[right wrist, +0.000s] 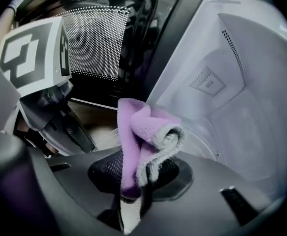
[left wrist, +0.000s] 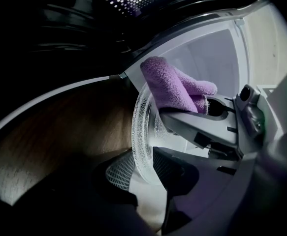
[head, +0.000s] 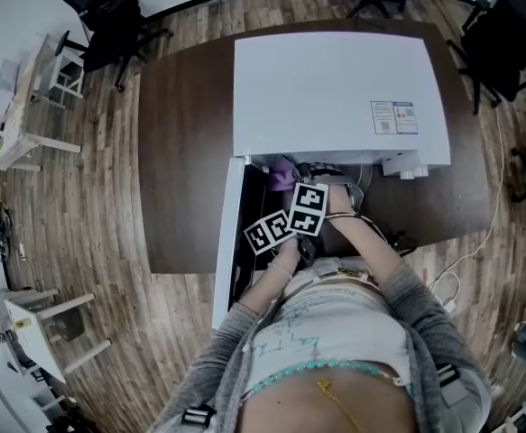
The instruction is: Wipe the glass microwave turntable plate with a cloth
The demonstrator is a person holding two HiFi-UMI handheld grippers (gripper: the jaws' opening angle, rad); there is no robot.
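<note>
Wood floor [head: 91, 206], dark worktop [head: 186, 152], white microwave [head: 335, 88] on it with the door [head: 226, 233] swung open. You're standing tight against it, both claws in the opening.

Nearest: your left claw [left wrist: 142, 168] is clamped on the rim of the glass plate [left wrist: 142, 127], pads either side of the lower edge. The plate stands on edge at the cavity mouth, off the cavity floor.

Just past it, your right claw [right wrist: 133, 181] is pinched on a folded purple cloth [right wrist: 138, 136]. The cloth's free end sits at the plate's upper rim and looks to be touching it.

Handling, my read:
- Plate: stiff, heavy for its size, slick, breakable. The rim is the only sensible hold, so keep that grip firm and press lightly with the cloth.
- Cloth: soft and floppy, bunch it so it doesn't slip out.
</note>
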